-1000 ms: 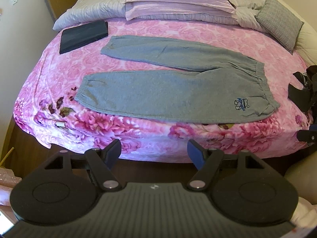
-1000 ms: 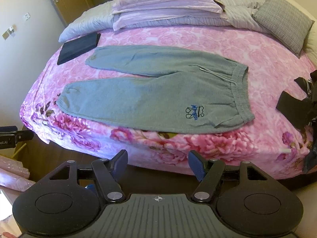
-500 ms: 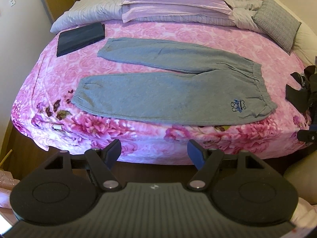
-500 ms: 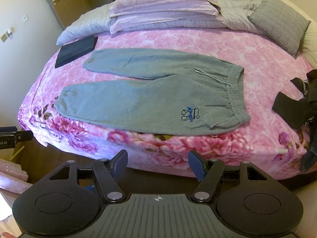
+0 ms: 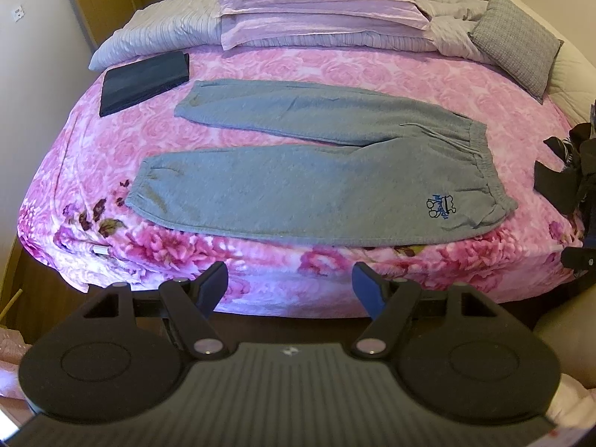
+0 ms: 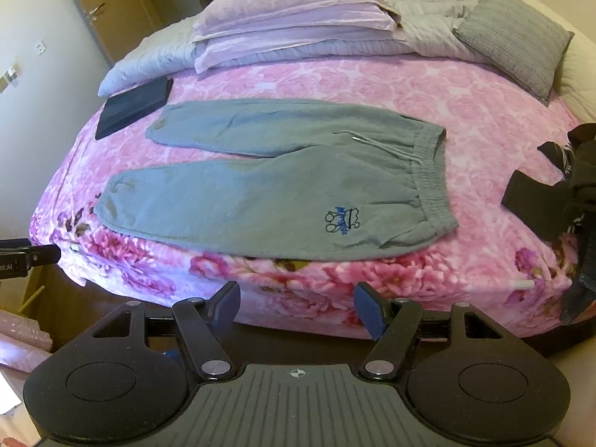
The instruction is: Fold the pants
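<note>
Hovering off the bed's [image 5: 260,290] near edge, I hold my left gripper [image 5: 290,285] and right gripper [image 6: 296,303] wide, empty — pants [image 5: 316,186] lie flat, their blue logo [image 6: 342,220] unreadable.

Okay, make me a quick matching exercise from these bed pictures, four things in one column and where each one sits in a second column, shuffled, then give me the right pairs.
Things
1. grey pants
2. dark folded item
3. grey cushion
4. lilac pillows

Places
A. far right corner of the bed
B. spread flat across the pink blanket
C. stacked at the head of the bed
D. far left, beyond the leg cuffs

Pairs: 1-B, 2-D, 3-A, 4-C
</note>
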Demonstrator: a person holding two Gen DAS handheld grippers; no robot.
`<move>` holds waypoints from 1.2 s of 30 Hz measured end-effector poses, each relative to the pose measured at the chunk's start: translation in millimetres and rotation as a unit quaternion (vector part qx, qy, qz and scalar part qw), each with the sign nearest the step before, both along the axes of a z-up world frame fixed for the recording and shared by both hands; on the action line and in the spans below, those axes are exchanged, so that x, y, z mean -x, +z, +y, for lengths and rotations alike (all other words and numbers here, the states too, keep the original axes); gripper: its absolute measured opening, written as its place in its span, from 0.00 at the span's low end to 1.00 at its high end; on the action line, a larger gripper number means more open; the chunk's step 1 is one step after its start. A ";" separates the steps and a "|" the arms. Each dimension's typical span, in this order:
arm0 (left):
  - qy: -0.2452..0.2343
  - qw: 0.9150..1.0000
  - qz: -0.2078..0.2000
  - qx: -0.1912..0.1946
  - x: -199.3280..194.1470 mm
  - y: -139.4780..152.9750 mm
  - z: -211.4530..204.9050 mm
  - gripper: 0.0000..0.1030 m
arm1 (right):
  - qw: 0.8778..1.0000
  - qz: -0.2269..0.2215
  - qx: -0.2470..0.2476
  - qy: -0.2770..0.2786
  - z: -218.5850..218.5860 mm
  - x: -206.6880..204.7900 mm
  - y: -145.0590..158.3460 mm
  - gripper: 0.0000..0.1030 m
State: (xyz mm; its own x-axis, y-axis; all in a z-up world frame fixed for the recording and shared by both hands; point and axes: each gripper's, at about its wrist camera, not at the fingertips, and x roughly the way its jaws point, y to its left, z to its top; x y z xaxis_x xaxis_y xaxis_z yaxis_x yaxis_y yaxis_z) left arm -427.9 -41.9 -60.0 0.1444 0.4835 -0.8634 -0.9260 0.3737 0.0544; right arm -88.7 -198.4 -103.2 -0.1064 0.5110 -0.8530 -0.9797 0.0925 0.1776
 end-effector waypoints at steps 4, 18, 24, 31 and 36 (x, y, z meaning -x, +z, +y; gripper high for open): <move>0.004 1.000 0.002 0.004 -1.5 -2.5 4.5 0.68 | 1.000 0.002 0.001 -0.002 3.8 -2.3 -1.1 0.63; 0.035 0.999 0.002 0.015 19.1 -25.5 81.5 0.69 | 1.000 0.017 0.011 -0.010 70.8 -11.4 -21.8 0.63; 0.008 1.000 0.001 0.011 2.5 -43.8 163.7 0.69 | 0.998 0.012 0.006 -0.058 124.2 -43.8 -30.2 0.63; -0.066 0.998 0.015 0.010 -39.4 -77.9 280.2 0.69 | 0.993 -0.002 0.015 -0.121 197.5 -82.8 -46.0 0.63; -0.123 0.992 0.007 0.013 -67.0 -112.0 362.8 0.69 | 0.990 -0.021 0.026 -0.139 242.7 -116.9 -75.3 0.63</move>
State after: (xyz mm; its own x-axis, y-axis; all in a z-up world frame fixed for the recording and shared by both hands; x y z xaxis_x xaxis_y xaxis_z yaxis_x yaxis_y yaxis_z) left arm -360.9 320.9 -172.0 0.2425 0.4129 -0.8779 -0.8057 0.5898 0.0548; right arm 28.2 44.3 -178.6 0.0675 0.4712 -0.8794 -0.9218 0.3668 0.1257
